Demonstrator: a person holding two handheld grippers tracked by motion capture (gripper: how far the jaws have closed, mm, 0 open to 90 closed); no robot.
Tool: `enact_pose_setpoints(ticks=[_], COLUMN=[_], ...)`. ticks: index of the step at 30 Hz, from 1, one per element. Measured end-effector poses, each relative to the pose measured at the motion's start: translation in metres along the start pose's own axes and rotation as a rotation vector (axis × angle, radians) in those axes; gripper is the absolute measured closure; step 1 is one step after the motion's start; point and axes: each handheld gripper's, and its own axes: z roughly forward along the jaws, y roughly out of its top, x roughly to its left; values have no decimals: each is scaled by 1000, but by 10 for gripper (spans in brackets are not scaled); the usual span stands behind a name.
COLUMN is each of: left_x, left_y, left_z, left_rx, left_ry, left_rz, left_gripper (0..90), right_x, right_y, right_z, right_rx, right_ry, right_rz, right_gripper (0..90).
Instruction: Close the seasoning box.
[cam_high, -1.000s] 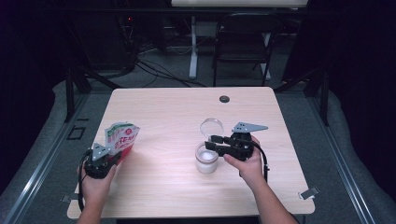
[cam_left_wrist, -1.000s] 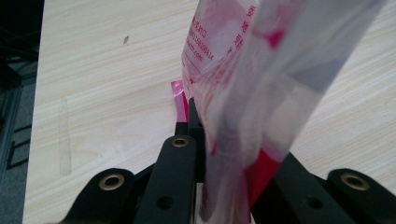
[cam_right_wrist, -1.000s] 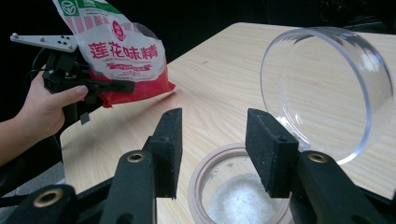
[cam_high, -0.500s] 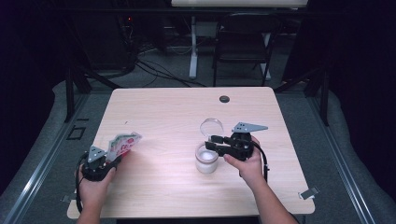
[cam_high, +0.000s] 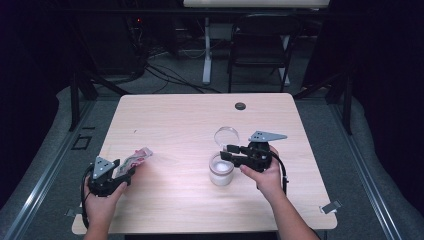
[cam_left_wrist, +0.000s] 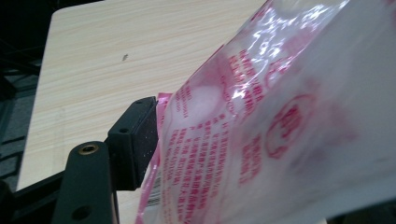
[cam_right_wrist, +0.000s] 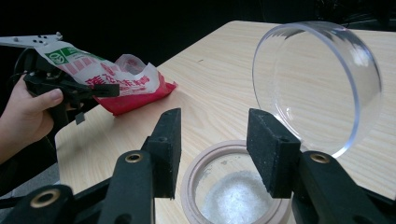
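Laid down flat now at the left front part of the table (cam_high: 170, 125), the red-printed bag (cam_high: 136, 159), with its lower end between the jaws of the left gripper (cam_high: 125, 176). Just been opening, these jaws; one black pad (cam_left_wrist: 135, 140) seen standing a little apart from the plastic film in the left gripper view, so probably a release and not a grip anymore. Placed so, likely, because the pouring is finished: white grains already inside the glass jar (cam_high: 221, 169), which stands in the middle right of the table. Over the jar's wooden rim (cam_right_wrist: 196, 163), the right gripper (cam_high: 231, 154), jaws held wide and closing on nothing, one pad on each side above the mouth. Just behind, the clear round lid (cam_high: 227, 136), appearing tilted up in the right gripper view, near enough to be taken next. Kept steady there, it seems, ready for closing the jar.
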Motion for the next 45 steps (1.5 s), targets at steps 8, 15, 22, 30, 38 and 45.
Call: enact_pose_setpoints(ticks=[8, 15, 22, 30, 38, 45], left_x=[-14, -42, -67, -88, -101, -110], left_y=[6, 15, 19, 20, 20, 20], left_z=[-13, -15, -11, 0, 7, 8], left_rx=[16, 28, 41, 81, 95, 88], left_ry=[-65, -93, -145, -190, -219, -252], left_rz=[-22, 93, 170, 216, 251, 254], left_gripper=[357, 357, 355, 355, 357, 365], right_x=[1, 1, 1, 1, 1, 1], right_y=[3, 4, 5, 5, 5, 5], right_z=[-5, -6, -8, -9, -8, -7], right_rx=[-17, -18, -34, -27, -19, -14], right_ry=[-18, -28, -23, -39, -40, -31], right_rz=[-12, -24, -19, -38, -43, -44], right_gripper=[550, 550, 557, 570, 579, 614])
